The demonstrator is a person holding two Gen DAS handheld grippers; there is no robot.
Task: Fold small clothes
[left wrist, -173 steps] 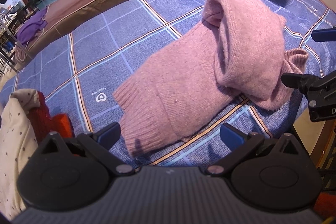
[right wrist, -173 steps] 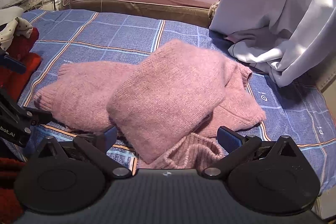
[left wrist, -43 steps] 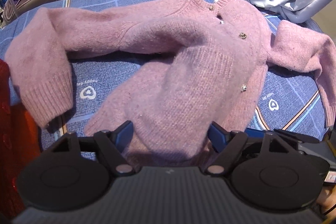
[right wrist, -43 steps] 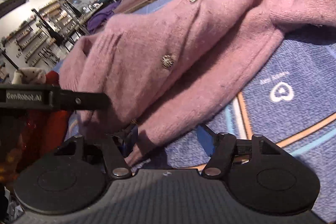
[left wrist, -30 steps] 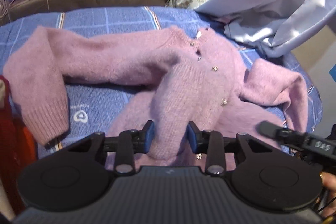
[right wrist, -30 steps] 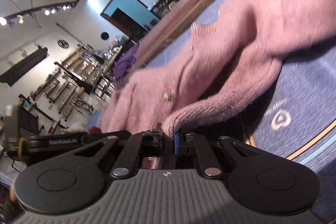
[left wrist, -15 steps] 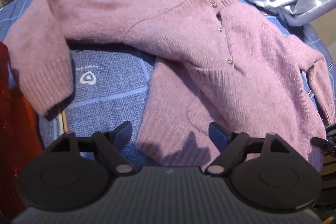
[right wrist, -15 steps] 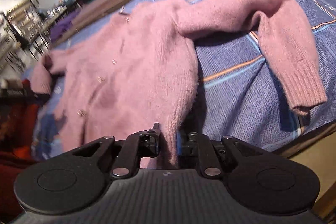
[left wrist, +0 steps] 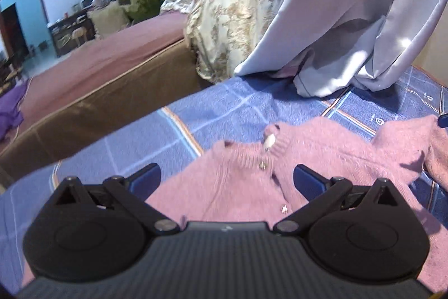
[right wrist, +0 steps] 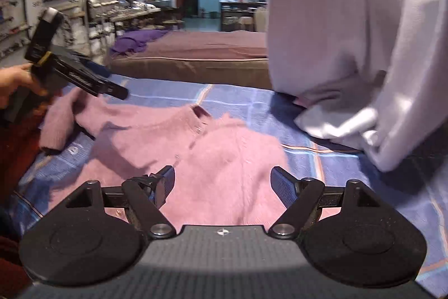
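The cardigan (right wrist: 212, 156) lies spread flat, front up, on the checked bedspread (right wrist: 238, 102), collar toward the far edge. Behind and to its right a hanging curtain (right wrist: 350, 32) pools on the bedspread. A second bed (right wrist: 201, 46) stands beyond.

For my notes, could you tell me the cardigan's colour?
Pink cardigan, clearest in the right wrist view.

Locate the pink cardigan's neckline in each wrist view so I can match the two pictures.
Left wrist: neckline sits centre, just above the open left hand-held gripper.
Right wrist: neckline lies left of centre, beyond the open right hand-held gripper.
Shared landmark: white hanging sheet.
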